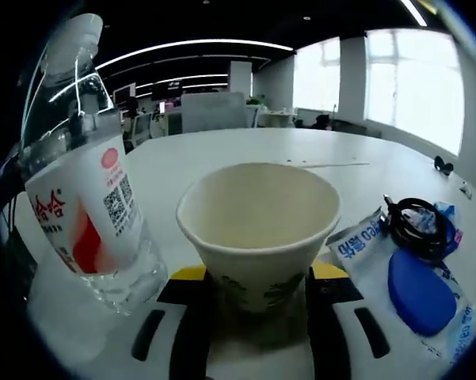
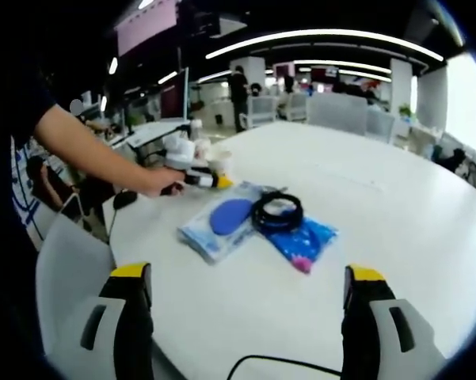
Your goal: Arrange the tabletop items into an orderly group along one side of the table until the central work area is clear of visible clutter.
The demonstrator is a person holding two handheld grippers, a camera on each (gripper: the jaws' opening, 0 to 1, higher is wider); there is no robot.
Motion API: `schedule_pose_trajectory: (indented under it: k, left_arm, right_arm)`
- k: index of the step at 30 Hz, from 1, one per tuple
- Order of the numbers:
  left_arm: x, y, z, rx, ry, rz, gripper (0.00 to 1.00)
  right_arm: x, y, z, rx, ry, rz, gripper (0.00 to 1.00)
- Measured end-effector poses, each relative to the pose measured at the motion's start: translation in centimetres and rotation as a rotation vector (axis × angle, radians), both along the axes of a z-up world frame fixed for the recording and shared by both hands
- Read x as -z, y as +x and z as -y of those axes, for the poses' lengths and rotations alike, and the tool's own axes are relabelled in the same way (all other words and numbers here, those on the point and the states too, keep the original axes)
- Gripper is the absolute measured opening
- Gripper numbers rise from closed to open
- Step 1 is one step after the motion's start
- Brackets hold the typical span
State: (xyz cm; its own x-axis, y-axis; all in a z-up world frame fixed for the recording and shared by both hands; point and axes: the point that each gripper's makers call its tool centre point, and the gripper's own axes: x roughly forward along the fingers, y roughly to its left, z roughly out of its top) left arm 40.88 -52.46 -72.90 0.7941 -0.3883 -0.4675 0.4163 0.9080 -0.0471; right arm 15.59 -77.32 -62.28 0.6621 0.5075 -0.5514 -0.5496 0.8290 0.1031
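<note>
Left gripper view: the left claw [image 1: 257,305] grips a paper cup [image 1: 259,226] on the white surface [image 1: 317,154], a bottle [image 1: 83,190] just left, packets [image 1: 416,277] and a black cable [image 1: 416,226] to its right.

Right gripper view: the right claw [image 2: 249,305] is wide, holding nothing, above the surface; packets, cable and cup lie well ahead.

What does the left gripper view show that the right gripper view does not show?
Left gripper view only: the printed label on the bottle, the empty inside of the paper cup held between the left gripper's fingers, and writing on the packet.

Right gripper view only: the person's arm holding the left gripper, the open right gripper, and a chair at the table's near edge.

Both: the white table, cup, bottle, packet, blue oval pad and black coiled cable.
</note>
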Motion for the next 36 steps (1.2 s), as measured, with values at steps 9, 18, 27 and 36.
schedule_pose_trajectory:
  k: [9,18,27,36]
  left_arm:
    - [-0.5,-1.1,0.1,-0.005,-0.017,0.012,0.57]
    - [-0.9,-2.1,0.0,-0.008,-0.016,0.019,0.6]
    - [-1.5,-3.2,-0.1,-0.026,-0.04,0.021,0.6]
    - [-2.0,-4.4,0.0,-0.008,-0.041,0.027,0.6]
  right_arm:
    - [-0.2,-0.2,-0.1,0.002,0.006,0.004,0.98]
    - [-0.6,-0.7,-0.8,0.003,0.014,0.015,0.98]
    - [-1.0,-1.0,-1.0,0.004,0.013,0.021,0.98]
    - [-1.7,-0.9,-0.6,0.001,-0.008,0.043,0.99]
